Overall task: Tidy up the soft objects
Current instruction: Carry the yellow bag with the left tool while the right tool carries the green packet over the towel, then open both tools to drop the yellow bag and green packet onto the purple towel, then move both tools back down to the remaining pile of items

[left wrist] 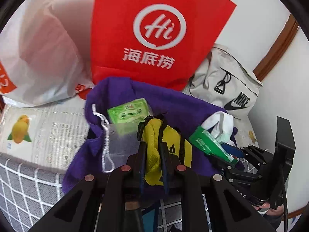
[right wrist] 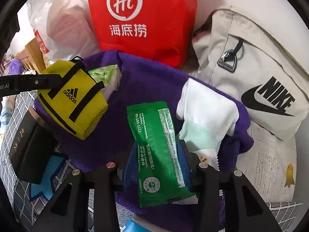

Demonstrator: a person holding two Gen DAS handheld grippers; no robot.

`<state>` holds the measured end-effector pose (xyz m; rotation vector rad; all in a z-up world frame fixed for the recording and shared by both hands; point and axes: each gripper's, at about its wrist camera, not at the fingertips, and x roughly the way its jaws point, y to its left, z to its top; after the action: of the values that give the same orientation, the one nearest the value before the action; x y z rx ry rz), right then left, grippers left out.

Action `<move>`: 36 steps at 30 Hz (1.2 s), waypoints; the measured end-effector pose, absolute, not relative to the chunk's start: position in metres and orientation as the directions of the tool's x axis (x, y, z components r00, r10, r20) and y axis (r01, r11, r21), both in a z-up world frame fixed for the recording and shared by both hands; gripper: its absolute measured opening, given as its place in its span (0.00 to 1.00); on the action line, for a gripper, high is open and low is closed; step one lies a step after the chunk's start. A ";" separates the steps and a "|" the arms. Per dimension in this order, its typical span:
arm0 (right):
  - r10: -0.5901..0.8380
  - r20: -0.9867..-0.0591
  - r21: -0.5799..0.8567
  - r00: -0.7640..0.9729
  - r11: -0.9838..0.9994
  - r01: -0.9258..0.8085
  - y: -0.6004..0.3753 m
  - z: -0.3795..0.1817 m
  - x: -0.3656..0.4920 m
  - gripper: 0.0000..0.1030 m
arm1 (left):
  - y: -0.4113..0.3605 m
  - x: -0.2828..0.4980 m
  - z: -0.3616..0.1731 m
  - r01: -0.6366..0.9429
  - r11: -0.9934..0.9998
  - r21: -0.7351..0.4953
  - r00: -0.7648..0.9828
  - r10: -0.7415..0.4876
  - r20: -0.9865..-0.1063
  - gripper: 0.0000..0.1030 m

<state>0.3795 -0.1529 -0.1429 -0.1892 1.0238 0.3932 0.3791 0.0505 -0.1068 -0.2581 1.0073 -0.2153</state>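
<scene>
Carrying step, over the purple towel [right wrist: 154, 81]: left gripper [left wrist: 152, 145] clenched on yellow pouch [left wrist: 154, 147]; right gripper [right wrist: 156, 154] grasping green packet [right wrist: 156, 145]. Next, likely: set both down, release.

Red bag [right wrist: 143, 15]: bore a white circled "Hi" logo above the characters "海底捞".
Beige backpack [right wrist: 256, 81]: carried a black swoosh and "NIKE".
Yellow pouch [right wrist: 73, 100]: showed three black stripes over "adidas".
Green sachet [right wrist: 156, 150]: was printed with small Chinese text, mostly too fine to read, and the digits "-181-1212".
Black arm [right wrist: 29, 83] at the left edge: read "ot.AI", cut off.
</scene>
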 end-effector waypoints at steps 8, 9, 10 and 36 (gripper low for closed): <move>0.240 -0.861 0.053 0.448 0.919 -0.390 -0.159 -0.143 0.381 0.61 | 0.037 0.391 -0.125 0.072 0.948 -0.310 0.474 -0.306 -0.826 0.14; 0.242 -0.859 0.054 0.451 0.919 -0.391 -0.161 -0.141 0.379 0.61 | 0.036 0.393 -0.128 0.068 0.949 -0.308 0.468 -0.303 -0.830 0.14; 0.249 -0.857 0.061 0.450 0.918 -0.393 -0.163 -0.140 0.378 0.61 | 0.036 0.394 -0.130 0.066 0.949 -0.308 0.464 -0.303 -0.832 0.14; 0.269 -0.857 0.133 0.438 0.939 -0.317 -0.180 -0.111 0.329 0.61 | 0.033 0.366 -0.106 0.040 0.990 -0.133 0.487 -0.136 -0.863 0.51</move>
<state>0.3295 -0.1802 -0.1107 -0.0497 1.0561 0.3645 0.3663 0.0332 -0.1061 -0.0999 1.0569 -0.1069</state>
